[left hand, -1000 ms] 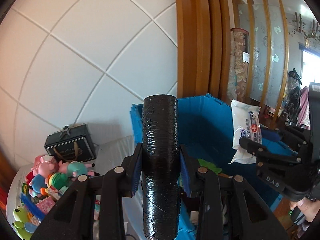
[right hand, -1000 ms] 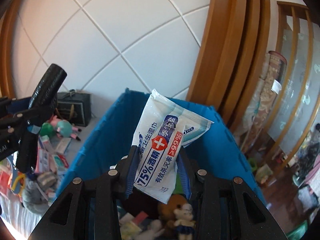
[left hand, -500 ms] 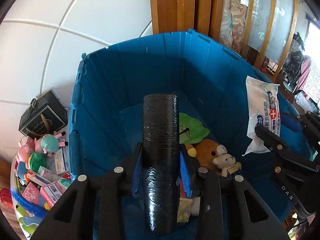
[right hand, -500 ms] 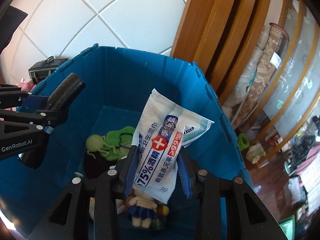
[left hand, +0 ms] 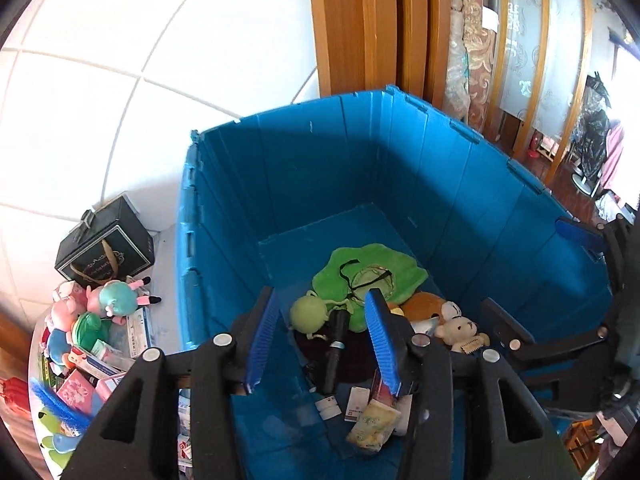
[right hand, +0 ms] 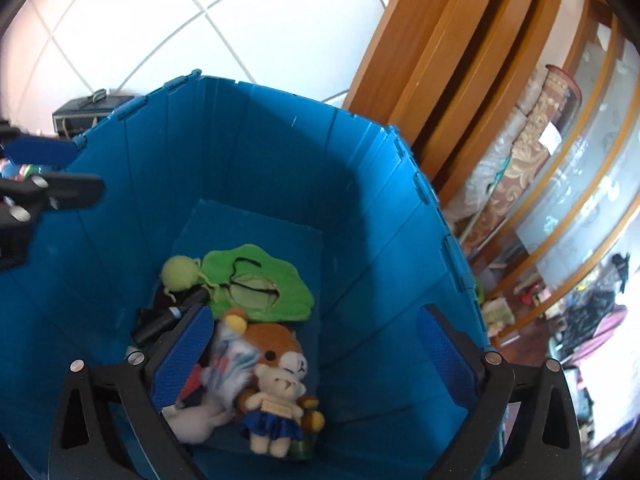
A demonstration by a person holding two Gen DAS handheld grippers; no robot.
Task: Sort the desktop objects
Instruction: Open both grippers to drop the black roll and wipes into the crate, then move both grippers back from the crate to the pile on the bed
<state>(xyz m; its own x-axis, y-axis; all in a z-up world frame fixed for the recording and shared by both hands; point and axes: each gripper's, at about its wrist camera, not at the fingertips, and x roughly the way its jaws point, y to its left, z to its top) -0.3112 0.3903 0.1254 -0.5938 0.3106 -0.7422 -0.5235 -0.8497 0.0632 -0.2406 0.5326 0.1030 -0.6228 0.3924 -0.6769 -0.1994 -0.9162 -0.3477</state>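
- Both grippers, left (left hand: 322, 338) and right (right hand: 316, 354), hung wide open, empty, over the blue bin (left hand: 400, 152).
- Soft, light toys (left hand: 100, 308) beside it would squash; pinch their bodies.

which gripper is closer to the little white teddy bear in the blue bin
Right. The right gripper hangs open over the white teddy bear, which lies between its fingers in its view. The left gripper is open further left, over the black cylinder.

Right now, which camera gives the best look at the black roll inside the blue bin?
Left wrist view: the black roll lies full length between the open jaws. Right wrist view shows only part of it, cut off behind the blue finger pad.
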